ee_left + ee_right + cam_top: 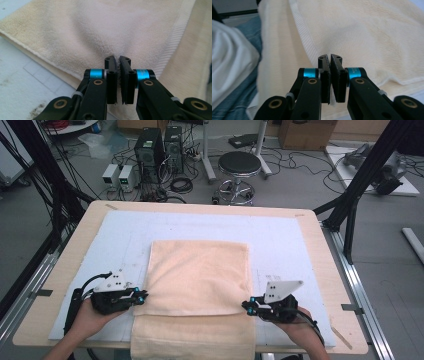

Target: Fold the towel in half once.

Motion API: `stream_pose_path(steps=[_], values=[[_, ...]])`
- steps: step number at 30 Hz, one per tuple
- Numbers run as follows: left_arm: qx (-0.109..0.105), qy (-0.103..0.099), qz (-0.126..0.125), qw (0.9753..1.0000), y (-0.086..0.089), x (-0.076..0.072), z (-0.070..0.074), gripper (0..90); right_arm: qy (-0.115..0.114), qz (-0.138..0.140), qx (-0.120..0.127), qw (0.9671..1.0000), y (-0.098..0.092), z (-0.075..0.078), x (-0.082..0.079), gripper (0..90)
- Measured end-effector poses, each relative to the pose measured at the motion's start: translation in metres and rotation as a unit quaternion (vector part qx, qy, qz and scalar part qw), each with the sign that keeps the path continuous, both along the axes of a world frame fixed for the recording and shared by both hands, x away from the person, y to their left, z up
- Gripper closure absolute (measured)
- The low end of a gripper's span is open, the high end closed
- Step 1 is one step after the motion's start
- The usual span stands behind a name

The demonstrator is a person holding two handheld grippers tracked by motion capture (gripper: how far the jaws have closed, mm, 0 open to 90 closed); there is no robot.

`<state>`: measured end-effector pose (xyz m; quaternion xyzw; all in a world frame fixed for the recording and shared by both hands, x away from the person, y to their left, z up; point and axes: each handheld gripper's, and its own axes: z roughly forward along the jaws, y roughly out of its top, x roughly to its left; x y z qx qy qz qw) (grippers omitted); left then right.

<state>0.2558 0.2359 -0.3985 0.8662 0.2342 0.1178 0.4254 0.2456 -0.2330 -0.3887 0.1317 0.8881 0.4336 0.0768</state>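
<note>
The beige towel lies mid-table, its near end hanging over the near edge. The left gripper and right gripper each pinch a near corner of the folded layer. A fold seems underway; next, both should lift evenly together.

The towel's near end runs off the high view's bottom edge, and both forearms are cut there too.

A lab: computer towers, power supplies, loose cables and black framing.
</note>
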Motion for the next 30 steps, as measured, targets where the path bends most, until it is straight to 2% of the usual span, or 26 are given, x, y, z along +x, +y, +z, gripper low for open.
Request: stream_pose_path(steps=[5,8,10,12,13,14,15,16,18,21,23,26,28,29,30], values=[[0.001,-0.003,-0.011,0.9999,0.003,-0.021,0.004,84.7,0.003,0.019,0.003,0.9998,0.002,0.004,-0.030,86.7],[-0.006,-0.001,-0.022,0.9997,0.005,-0.036,0.007,84.7,0.008,0.032,0.010,0.9994,0.002,0.009,-0.048,86.7],[-0.006,-0.002,-0.028,0.9996,0.006,-0.045,0.007,84.6,0.002,0.042,0.013,0.9990,0.001,0.012,-0.059,86.4],[-0.012,-0.004,-0.032,0.9994,0.007,-0.051,0.006,84.0,0.016,0.054,0.016,0.9983,0.001,0.013,-0.065,85.5],[-0.016,-0.009,-0.029,0.9994,0.007,-0.051,0.006,81.3,0.022,0.056,0.014,0.9981,0.001,0.011,-0.065,83.0],[-0.016,-0.009,-0.029,0.9994,0.007,-0.051,0.006,74.4,0.022,0.056,0.014,0.9981,0.001,0.011,-0.065,83.0],[-0.015,-0.007,-0.015,0.9998,0.009,-0.046,0.006,74.4,0.031,0.058,0.011,0.9978,0.001,0.010,-0.063,78.9],[-0.017,-0.007,-0.010,0.9998,0.009,-0.043,0.006,67.0,0.037,0.050,0.013,0.9980,0.001,0.007,-0.056,74.0],[-0.020,-0.013,0.004,0.9997,0.009,-0.035,0.007,61.4,0.041,0.035,0.015,0.9984,0.000,0.004,-0.047,71.6],[-0.018,-0.017,0.021,0.9995,0.005,-0.019,0.006,55.3,0.028,0.005,0.009,0.9995,-0.002,0.001,-0.028,68.3],[-0.021,-0.013,0.032,0.9992,0.002,-0.006,0.005,52.0,0.020,-0.015,0.005,0.9997,-0.003,-0.001,-0.013,63.4],[-0.016,-0.014,0.051,0.9985,-0.004,0.016,0.004,48.4,0.024,-0.046,0.005,0.9986,-0.006,-0.002,0.015,57.0],[-0.006,-0.018,0.064,0.9978,-0.008,0.030,0.003,50.1,0.038,-0.060,0.006,0.9975,-0.008,-0.003,0.035,50.7],[-0.006,-0.018,0.073,0.9972,-0.011,0.037,0.003,50.2,0.044,-0.066,0.007,0.9968,-0.008,-0.002,0.044,46.1],[-0.008,-0.015,0.077,0.9969,-0.013,0.044,0.003,49.8,0.047,-0.072,0.010,0.9963,-0.008,-0.002,0.053,45.2]])
